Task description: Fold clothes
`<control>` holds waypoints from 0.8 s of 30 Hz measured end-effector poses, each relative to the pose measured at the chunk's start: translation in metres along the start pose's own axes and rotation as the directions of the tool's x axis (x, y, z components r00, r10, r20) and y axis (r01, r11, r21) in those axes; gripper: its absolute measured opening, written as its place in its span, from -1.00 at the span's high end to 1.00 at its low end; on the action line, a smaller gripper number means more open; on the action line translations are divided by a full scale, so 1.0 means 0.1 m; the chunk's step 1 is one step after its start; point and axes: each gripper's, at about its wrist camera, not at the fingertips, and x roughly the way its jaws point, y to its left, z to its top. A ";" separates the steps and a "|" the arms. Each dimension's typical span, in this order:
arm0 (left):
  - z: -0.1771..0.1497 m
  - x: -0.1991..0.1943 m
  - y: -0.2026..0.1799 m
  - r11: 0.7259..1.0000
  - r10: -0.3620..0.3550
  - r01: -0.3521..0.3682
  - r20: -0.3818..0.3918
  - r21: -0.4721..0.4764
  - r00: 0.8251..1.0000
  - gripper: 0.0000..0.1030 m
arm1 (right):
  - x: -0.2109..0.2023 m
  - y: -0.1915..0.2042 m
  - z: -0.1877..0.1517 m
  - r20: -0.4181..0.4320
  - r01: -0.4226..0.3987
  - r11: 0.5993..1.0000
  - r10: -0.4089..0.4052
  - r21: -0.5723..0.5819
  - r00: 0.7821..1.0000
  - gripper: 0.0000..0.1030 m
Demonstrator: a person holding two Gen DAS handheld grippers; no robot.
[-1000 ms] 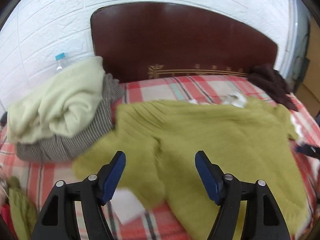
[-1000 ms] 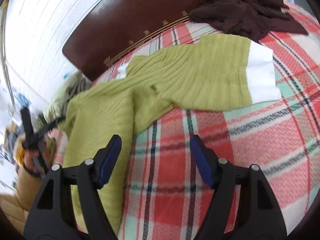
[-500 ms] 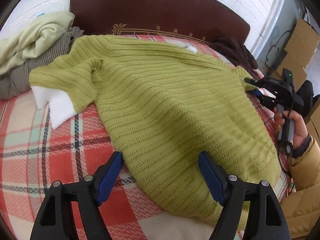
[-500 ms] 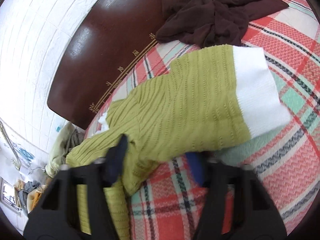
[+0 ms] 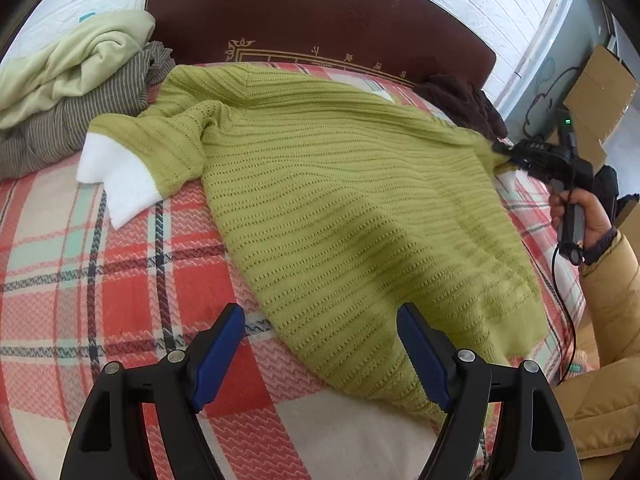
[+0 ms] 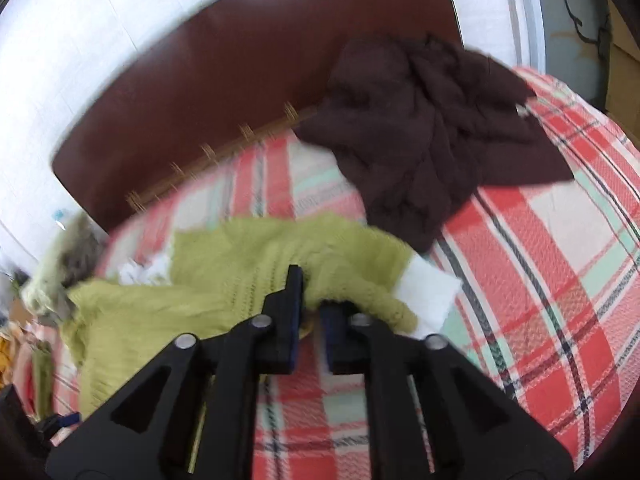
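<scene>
A lime-green knit sweater (image 5: 340, 200) with white cuffs lies spread on the plaid bed. Its left sleeve with a white cuff (image 5: 116, 176) lies at the left. My left gripper (image 5: 320, 344) is open and empty, just above the sweater's lower hem. My right gripper (image 6: 308, 300) is shut on the sweater's right sleeve (image 6: 280, 256) near its white cuff (image 6: 428, 292). The right gripper also shows in the left wrist view (image 5: 516, 156), at the sweater's right edge.
A dark brown garment (image 6: 432, 128) lies bunched by the dark wooden headboard (image 5: 320, 12). A pale green cloth on a striped one (image 5: 72, 80) is piled at the far left. The plaid blanket (image 5: 120, 280) covers the bed. Cardboard boxes (image 5: 600, 96) stand at the right.
My right gripper has closed on the sweater's right sleeve and bunched it. My left gripper has drawn back a little toward the hem and stays open.
</scene>
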 end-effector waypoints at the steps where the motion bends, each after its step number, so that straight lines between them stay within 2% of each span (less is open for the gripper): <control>1: -0.01 -0.01 -0.01 1.000 -0.005 0.005 -0.002 0.002 1.000 -0.56 | 0.06 -0.02 -0.06 -0.046 -0.005 1.000 0.005 -0.001 0.999 0.29; 3: -0.04 -0.03 -0.01 1.000 -0.015 0.015 -0.005 0.004 1.000 -0.56 | 0.00 -0.07 -0.20 -0.052 -0.053 0.998 0.055 0.026 0.997 0.25; 6: -0.08 -0.06 -0.02 0.999 -0.042 0.042 -0.016 -0.006 0.999 -0.58 | -0.24 -0.07 -0.51 -0.048 -0.201 0.979 0.203 0.045 0.978 0.17; 7: -0.10 -0.08 -0.02 0.998 -0.056 0.056 -0.020 -0.011 0.998 -0.59 | -0.32 -0.03 -0.65 -0.056 -0.264 0.964 0.266 0.041 0.962 0.12; 8: -0.12 -0.09 -0.02 0.997 -0.073 0.073 -0.024 -0.017 0.997 -0.60 | -0.40 0.01 -0.80 -0.065 -0.318 0.948 0.319 0.033 0.945 -0.13; 9: -0.14 -0.10 -0.03 0.995 -0.096 0.095 -0.030 -0.027 0.995 -0.62 | -0.47 0.07 -0.95 -0.084 -0.359 0.933 0.359 0.018 0.929 -0.28; 12: -0.20 -0.11 -0.07 0.985 -0.166 0.164 -0.045 -0.056 0.985 -0.67 | -0.68 0.27 -1.38 -0.146 -0.475 0.880 0.467 -0.023 0.872 -0.28; 13: -0.22 -0.11 -0.10 0.980 -0.194 0.191 -0.050 -0.064 0.980 -0.69 | -0.70 0.35 -1.51 -0.171 -0.488 0.872 0.475 -0.040 0.863 -0.28; 15: -0.26 -0.08 -0.17 0.968 -0.246 0.241 -0.061 -0.071 0.967 -0.69 | -0.71 0.52 -1.72 -0.221 -0.487 0.869 0.460 -0.085 0.860 -0.28; 18: -0.28 -0.03 -0.26 0.960 -0.275 0.271 -0.062 -0.074 0.959 -0.69 | -0.68 0.64 -1.91 -0.244 -0.465 0.877 0.427 -0.123 0.871 -0.24; 19: -0.28 -0.02 -0.28 0.959 -0.279 0.275 -0.061 -0.075 0.958 -0.67 | -0.68 0.66 -1.92 -0.234 -0.453 0.882 0.417 -0.128 0.878 -0.14; 20: -0.28 -0.01 -0.31 0.958 -0.279 0.274 -0.056 -0.079 0.959 -0.44 | -0.70 0.69 -1.91 -0.227 -0.447 0.885 0.412 -0.134 0.883 0.25; 21: -0.27 -0.01 -0.31 0.955 -0.288 0.283 -0.053 -0.090 0.956 -0.11 | -0.74 0.74 -1.89 -0.219 -0.447 0.881 0.411 -0.153 0.885 0.52; 22: -0.26 0.00 -0.31 0.950 -0.302 0.295 -0.059 -0.103 0.951 0.70 | -0.81 0.81 -1.86 -0.205 -0.447 0.874 0.411 -0.188 0.889 0.56; 23: -0.25 0.00 -0.29 0.948 -0.305 0.297 -0.061 -0.116 0.950 0.80 | -0.87 0.90 -1.83 -0.194 -0.451 0.864 0.413 -0.224 0.890 0.59; 24: -0.24 0.00 -0.27 0.950 -0.293 0.284 -0.053 -0.127 0.955 0.80 | -0.92 1.01 -1.82 -0.188 -0.460 0.851 0.423 -0.252 0.886 0.59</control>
